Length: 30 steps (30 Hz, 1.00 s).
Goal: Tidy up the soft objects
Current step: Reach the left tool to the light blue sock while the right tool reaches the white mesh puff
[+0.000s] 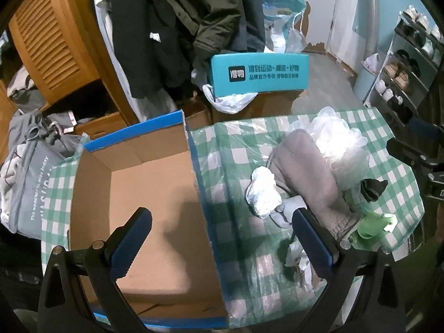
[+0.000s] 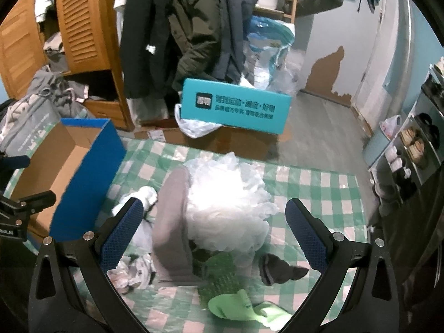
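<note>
I see one empty cardboard box (image 1: 155, 194) on the checked table (image 1: 241, 149), and beside it one pile: one grey cloth (image 2: 172, 222), one white mesh puff (image 2: 227, 202), one dark sock (image 2: 280, 272), one green glove (image 2: 244, 308). My left gripper (image 1: 219, 247) hangs spread wide over the box wall, and my right gripper (image 2: 216, 236) is spread wide above the pile, both holding nothing.

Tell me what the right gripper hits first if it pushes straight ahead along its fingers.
Most likely the white mesh bath pouf, centred between the open fingers of the right gripper and piled against the grey cloth. Depth is hard to judge in the fisheye view, so the green mesh below might touch first.
</note>
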Each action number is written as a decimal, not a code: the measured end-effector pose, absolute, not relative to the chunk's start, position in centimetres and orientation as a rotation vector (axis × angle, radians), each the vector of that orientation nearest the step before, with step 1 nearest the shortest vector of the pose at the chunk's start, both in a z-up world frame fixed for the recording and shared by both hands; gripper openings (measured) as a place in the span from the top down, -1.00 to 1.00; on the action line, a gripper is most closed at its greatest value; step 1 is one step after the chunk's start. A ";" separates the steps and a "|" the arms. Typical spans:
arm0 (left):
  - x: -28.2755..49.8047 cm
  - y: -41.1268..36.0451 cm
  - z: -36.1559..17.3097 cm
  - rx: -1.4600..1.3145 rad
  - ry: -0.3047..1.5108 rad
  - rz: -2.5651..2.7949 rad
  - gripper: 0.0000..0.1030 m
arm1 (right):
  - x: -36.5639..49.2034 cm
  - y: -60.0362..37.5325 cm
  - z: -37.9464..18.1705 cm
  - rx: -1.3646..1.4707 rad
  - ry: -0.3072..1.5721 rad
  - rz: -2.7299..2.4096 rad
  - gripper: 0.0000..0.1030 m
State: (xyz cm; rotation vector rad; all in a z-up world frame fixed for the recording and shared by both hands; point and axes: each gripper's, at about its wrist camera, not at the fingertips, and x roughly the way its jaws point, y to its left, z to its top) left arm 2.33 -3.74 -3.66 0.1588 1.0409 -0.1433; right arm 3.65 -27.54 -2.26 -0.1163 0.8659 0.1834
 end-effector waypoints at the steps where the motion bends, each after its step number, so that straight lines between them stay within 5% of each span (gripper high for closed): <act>1: 2.6 -3.8 -3.8 0.156 1.047 -0.146 -0.98 | 3.8 -27.7 -2.4 -0.116 0.872 0.179 -0.95; 30: 9.5 -8.5 -10.6 0.178 1.230 -0.213 -0.98 | 10.9 -29.6 -9.6 -0.044 1.102 0.169 -0.95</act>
